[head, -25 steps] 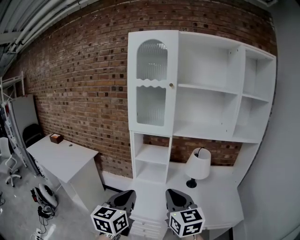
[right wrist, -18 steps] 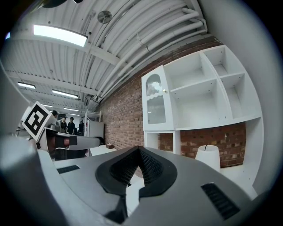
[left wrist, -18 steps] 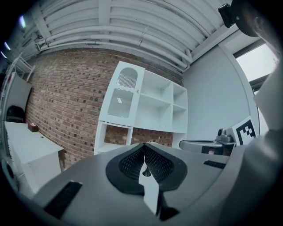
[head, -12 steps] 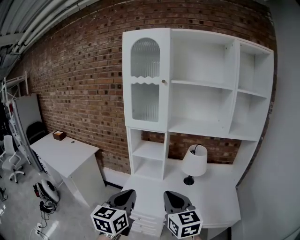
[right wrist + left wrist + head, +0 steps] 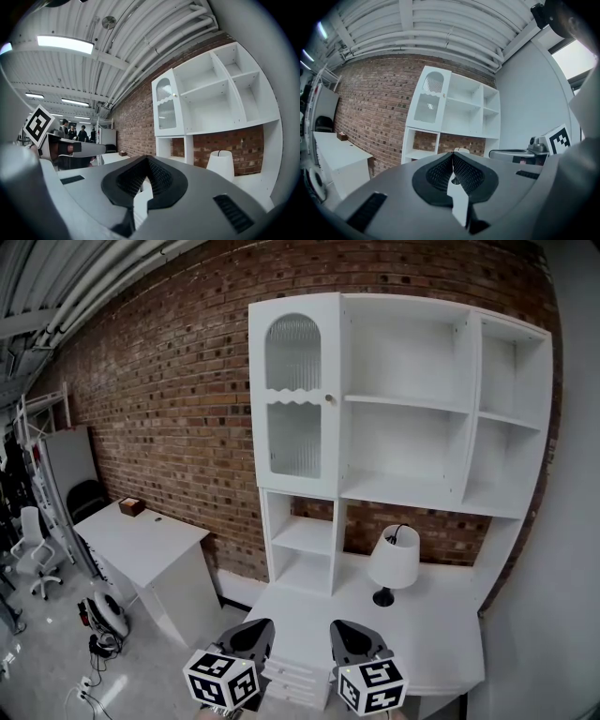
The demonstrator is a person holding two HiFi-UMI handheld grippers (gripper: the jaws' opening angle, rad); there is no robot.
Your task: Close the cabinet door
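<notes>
The white cabinet door (image 5: 294,395), with ribbed glass panes and a small knob (image 5: 330,399) at its right edge, lies flush with the front of the tall white shelf unit (image 5: 412,493). Both grippers hang low in the head view, well short of the unit and pointing at it. My left gripper (image 5: 251,634) is shut and holds nothing; my right gripper (image 5: 349,634) is the same. In the left gripper view the dark pads (image 5: 453,157) meet, with the door (image 5: 427,101) far beyond. The right gripper view shows closed pads (image 5: 147,160) and the door (image 5: 165,110) at a distance.
A white table lamp (image 5: 394,563) stands on the unit's desk top (image 5: 441,643). A separate white desk (image 5: 141,545) with a small brown box (image 5: 132,506) stands to the left against the brick wall. Office chairs (image 5: 33,540) and cables lie further left. A grey wall bounds the right side.
The view has swung a little: the shelf unit sits slightly higher and more floor shows at the left. Both grippers stay shut and low in the view.
</notes>
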